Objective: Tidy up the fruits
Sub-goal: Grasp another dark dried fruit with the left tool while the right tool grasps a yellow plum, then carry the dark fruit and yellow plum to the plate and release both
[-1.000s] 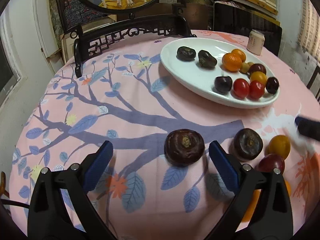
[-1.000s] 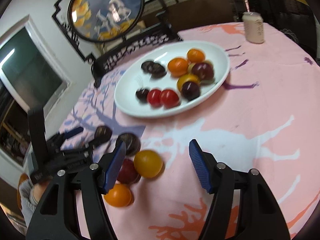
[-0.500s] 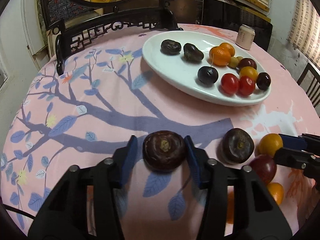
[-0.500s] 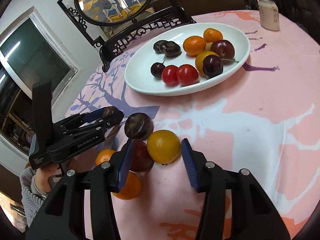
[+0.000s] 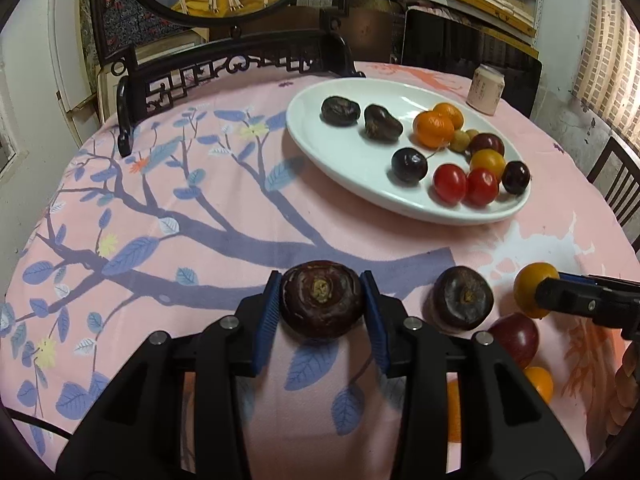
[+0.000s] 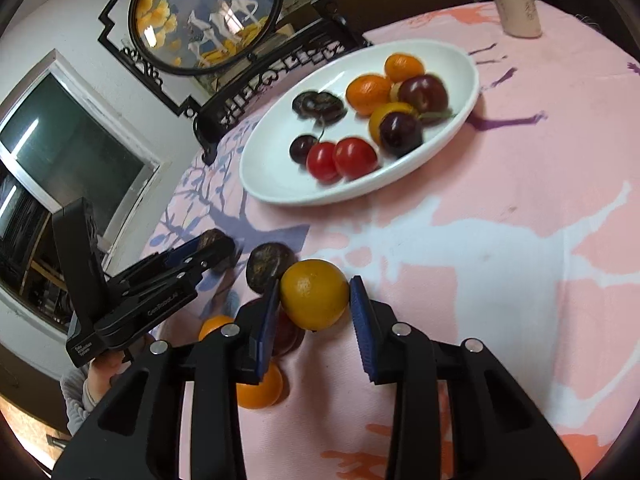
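Note:
A dark brown water chestnut [image 5: 320, 304] lies on the pink tablecloth. My left gripper [image 5: 320, 280] has its blue pads against both its sides, jaws still closing. My right gripper [image 6: 315, 286] is closing on a yellow-orange round fruit [image 6: 314, 294], and its pads touch both sides. Loose beside them lie a second chestnut [image 5: 463, 298], a red plum [image 5: 516, 338] and an orange [image 6: 260, 388]. The white oval plate [image 5: 320, 148] further back holds two chestnuts, oranges, cherry tomatoes and dark plums.
A pale can [image 5: 486, 90] stands behind the plate. A dark carved stand [image 5: 240, 68] with a round painted screen sits at the table's far edge. A chair back [image 5: 616, 184] shows at the right. A person's hand [image 6: 100, 376] holds the left gripper.
Both grippers went from wide open to closed in. The left one closed around the near chestnut. The right one came forward and closed around the yellow-orange fruit.

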`<control>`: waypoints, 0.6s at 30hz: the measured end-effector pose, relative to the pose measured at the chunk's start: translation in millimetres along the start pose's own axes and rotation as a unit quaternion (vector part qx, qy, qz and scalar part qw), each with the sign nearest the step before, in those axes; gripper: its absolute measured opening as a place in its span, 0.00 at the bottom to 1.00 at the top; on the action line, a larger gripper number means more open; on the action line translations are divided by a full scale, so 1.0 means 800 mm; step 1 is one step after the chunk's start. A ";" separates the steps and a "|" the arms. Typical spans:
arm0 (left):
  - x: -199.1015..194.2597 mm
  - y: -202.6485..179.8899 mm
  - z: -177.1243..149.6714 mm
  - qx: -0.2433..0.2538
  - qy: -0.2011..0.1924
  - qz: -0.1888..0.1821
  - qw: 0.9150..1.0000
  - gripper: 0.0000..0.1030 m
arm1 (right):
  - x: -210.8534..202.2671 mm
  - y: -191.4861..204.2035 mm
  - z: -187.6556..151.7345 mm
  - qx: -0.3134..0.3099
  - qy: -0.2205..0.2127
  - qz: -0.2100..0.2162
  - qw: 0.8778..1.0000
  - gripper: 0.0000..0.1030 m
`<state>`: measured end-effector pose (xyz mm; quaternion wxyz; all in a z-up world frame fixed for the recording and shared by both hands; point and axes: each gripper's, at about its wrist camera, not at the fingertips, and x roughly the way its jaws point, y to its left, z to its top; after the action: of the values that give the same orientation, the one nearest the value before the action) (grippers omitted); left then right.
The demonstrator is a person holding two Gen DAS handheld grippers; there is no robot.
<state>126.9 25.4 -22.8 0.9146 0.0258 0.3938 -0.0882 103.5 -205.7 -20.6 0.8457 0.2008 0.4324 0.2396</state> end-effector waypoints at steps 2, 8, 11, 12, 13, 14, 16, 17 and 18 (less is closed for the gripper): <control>-0.009 0.002 0.008 -0.013 -0.011 -0.014 1.000 0.39 | -0.010 0.001 0.006 -0.003 -0.023 -0.005 1.000 0.35; -0.006 -0.023 0.067 -0.002 -0.032 -0.021 0.999 0.39 | -0.014 0.025 0.055 -0.010 -0.063 -0.005 0.998 0.35; 0.019 -0.032 0.090 -0.014 -0.032 -0.018 0.999 0.55 | 0.008 0.035 0.081 -0.017 -0.071 -0.017 0.997 0.37; 0.025 -0.031 0.093 -0.023 -0.035 -0.012 0.999 0.76 | 0.016 0.034 0.086 -0.017 -0.084 -0.030 0.996 0.42; 0.030 -0.029 0.091 -0.032 -0.049 -0.010 0.998 0.80 | 0.022 0.027 0.089 -0.013 -0.101 -0.036 0.994 0.53; 0.031 -0.030 0.088 -0.028 -0.050 -0.015 0.998 0.80 | 0.026 0.020 0.090 -0.008 -0.106 -0.039 0.994 0.54; 0.034 -0.029 0.085 -0.014 -0.041 -0.019 0.999 0.80 | 0.031 0.006 0.092 0.001 -0.088 -0.023 0.996 0.54; 0.031 -0.027 0.085 -0.017 -0.045 -0.014 0.999 0.80 | 0.028 0.002 0.092 0.007 -0.090 -0.018 0.996 0.54; 0.028 -0.025 0.084 -0.020 -0.047 -0.014 0.999 0.80 | 0.022 -0.002 0.090 0.015 -0.095 -0.014 0.995 0.54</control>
<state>186.5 -5.6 7.5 0.9310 -0.0027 0.3527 -0.0944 172.8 -206.2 6.6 0.8831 0.2290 0.3568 0.2009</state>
